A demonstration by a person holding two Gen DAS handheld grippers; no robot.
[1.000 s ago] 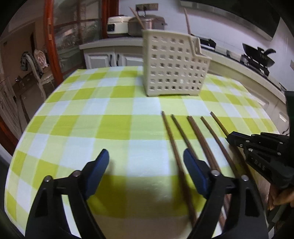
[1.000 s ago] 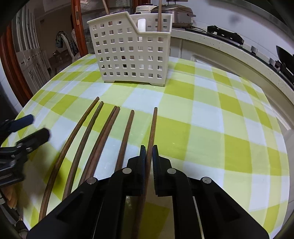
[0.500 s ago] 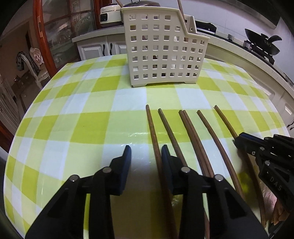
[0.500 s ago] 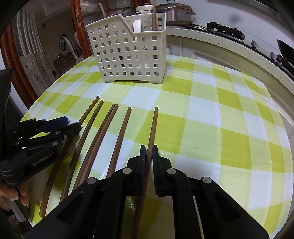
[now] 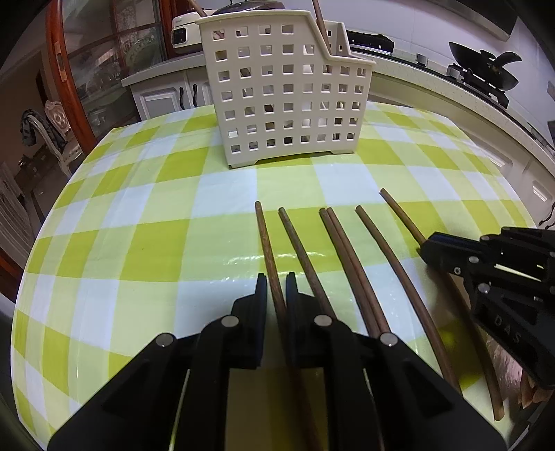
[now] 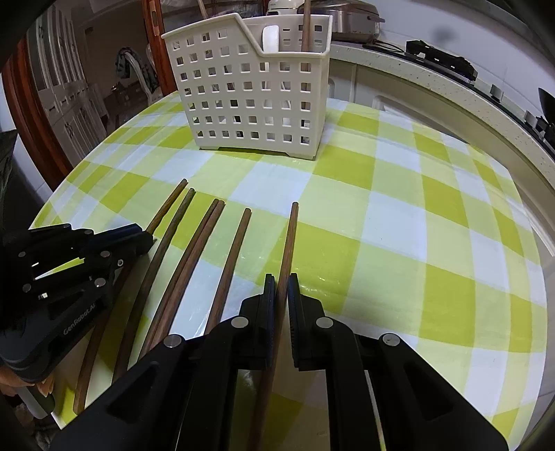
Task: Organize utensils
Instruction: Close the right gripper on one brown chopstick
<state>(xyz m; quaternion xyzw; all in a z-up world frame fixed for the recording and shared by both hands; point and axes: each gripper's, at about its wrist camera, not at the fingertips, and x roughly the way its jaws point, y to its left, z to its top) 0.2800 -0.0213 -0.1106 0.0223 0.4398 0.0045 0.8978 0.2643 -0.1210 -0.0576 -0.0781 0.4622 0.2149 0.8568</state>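
meanwhile each claw pinches an outer chopstick, four loose chopsticks (image 5: 350,263) between, basket (image 5: 284,90) beyond.

We see a home kitchen: ahead of the gripper, past the checked table (image 5: 156,243), runs a counter (image 5: 433,90) with a rice cooker (image 5: 184,29) and a wok (image 5: 485,66); left stands a glass cabinet (image 5: 104,69).

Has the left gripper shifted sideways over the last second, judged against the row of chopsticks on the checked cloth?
Yes. The left gripper moved right along the chopstick row; its jaws have just been closing and now pinch the leftmost chopstick.
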